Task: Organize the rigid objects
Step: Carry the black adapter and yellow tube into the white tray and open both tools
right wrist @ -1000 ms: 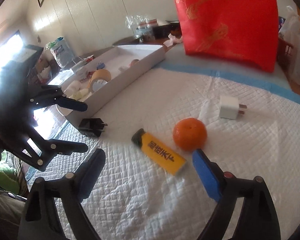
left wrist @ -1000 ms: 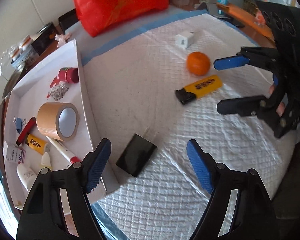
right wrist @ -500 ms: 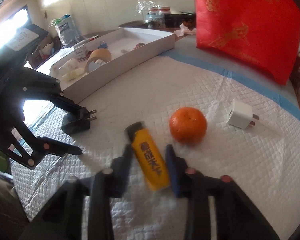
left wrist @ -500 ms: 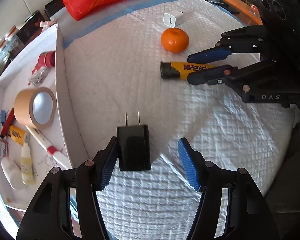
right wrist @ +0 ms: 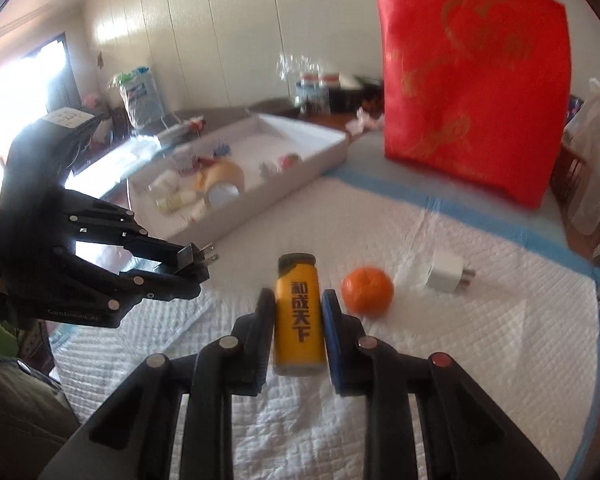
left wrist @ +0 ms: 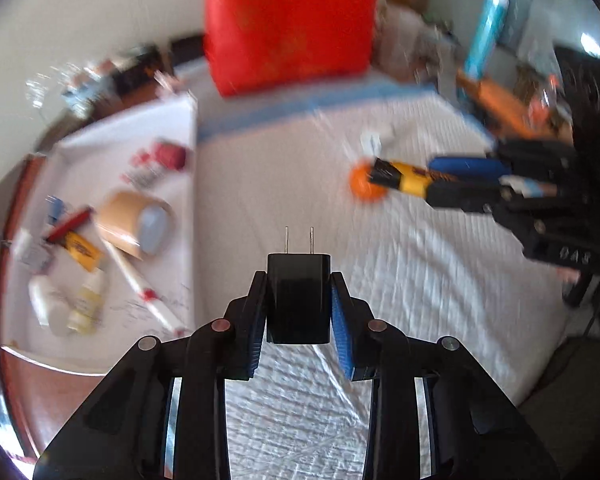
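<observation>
I see the big white box beside the white pad. My left hand-held gripper squeezes the black plug, lifted just beside the box. My right hand-held gripper squeezes the yellow lighter, farther from the box. I think both go into the box next.

Both grippers now clamped on objects and raised off the pad.

Left gripper, open a second ago over the black charger, now closed on its sides and lifted clear of the white quilted pad, prongs pointing forward. Right gripper, earlier open short of the yellow lighter, now pinching it between both fingers, black cap forward, raised in front of the orange.
</observation>
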Motion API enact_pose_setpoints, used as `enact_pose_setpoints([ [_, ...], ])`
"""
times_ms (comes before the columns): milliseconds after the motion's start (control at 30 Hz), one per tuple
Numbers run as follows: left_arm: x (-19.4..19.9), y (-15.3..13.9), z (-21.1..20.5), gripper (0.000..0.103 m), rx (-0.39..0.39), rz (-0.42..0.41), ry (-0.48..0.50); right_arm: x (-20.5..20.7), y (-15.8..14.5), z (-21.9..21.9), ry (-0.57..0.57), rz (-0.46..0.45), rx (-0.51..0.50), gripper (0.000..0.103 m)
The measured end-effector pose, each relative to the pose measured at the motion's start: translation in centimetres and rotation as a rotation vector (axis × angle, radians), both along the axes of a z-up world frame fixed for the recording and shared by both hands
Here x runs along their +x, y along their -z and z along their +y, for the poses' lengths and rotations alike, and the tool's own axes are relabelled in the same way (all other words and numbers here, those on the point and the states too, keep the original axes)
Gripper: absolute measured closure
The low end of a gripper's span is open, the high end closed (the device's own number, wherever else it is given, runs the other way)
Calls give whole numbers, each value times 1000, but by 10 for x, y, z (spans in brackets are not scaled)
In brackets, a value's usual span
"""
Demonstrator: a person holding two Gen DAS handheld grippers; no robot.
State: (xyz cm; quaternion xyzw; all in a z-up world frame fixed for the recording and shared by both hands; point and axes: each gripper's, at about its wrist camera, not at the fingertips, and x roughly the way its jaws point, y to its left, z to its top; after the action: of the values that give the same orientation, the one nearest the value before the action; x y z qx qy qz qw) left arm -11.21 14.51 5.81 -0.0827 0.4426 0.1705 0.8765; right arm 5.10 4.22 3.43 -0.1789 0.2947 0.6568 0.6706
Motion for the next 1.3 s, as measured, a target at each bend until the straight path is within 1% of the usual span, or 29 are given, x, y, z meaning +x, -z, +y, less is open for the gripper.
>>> enact_pose_setpoints([
  [100,-16,-31,11,74,47,-83,-78,1,-24,-9,37,-14,76,80],
  [133,-24,-46,17,74,65,-122,-114,1,-31,-11,48,-21,98,80],
  [200,-30,-72,26,74,93,-178,-166,4,-57,-16,69,-38,165,80],
  [233,-33,-90,31,74,133,-211,-200,5,-67,-17,75,-41,192,80],
  [300,-36,-122,40,74,221,-254,-265,13,-100,-19,96,-31,283,80],
  [333,-40,-133,45,74,246,-270,-290,16,-112,-20,103,-27,318,80],
  [400,-50,-161,47,74,279,-331,-326,21,-150,-25,124,-16,425,80],
  [433,-55,-173,45,74,307,-351,-346,21,-162,-26,124,-11,459,80],
  [467,-59,-179,44,74,331,-362,-365,19,-177,-28,116,-8,500,80],
  [500,-67,-182,41,74,351,-373,-393,15,-189,-32,124,-13,543,80],
  [533,-74,-182,39,74,350,-378,-405,12,-195,-37,126,-17,567,80],
  [567,-81,-180,42,74,332,-389,-420,4,-202,-40,126,-22,601,80],
  [600,-87,-178,45,74,314,-394,-434,-2,-205,-41,127,-29,619,80],
  [667,-94,-174,47,74,311,-386,-450,-13,-207,-40,119,-41,639,80],
  [800,-105,-177,43,74,321,-389,-478,-25,-206,-28,83,-34,636,80],
  [967,-115,-178,43,74,333,-393,-500,-29,-205,-12,56,-27,620,80],
  [1300,-133,-177,59,74,331,-398,-533,-54,-201,24,-4,-68,588,80],
])
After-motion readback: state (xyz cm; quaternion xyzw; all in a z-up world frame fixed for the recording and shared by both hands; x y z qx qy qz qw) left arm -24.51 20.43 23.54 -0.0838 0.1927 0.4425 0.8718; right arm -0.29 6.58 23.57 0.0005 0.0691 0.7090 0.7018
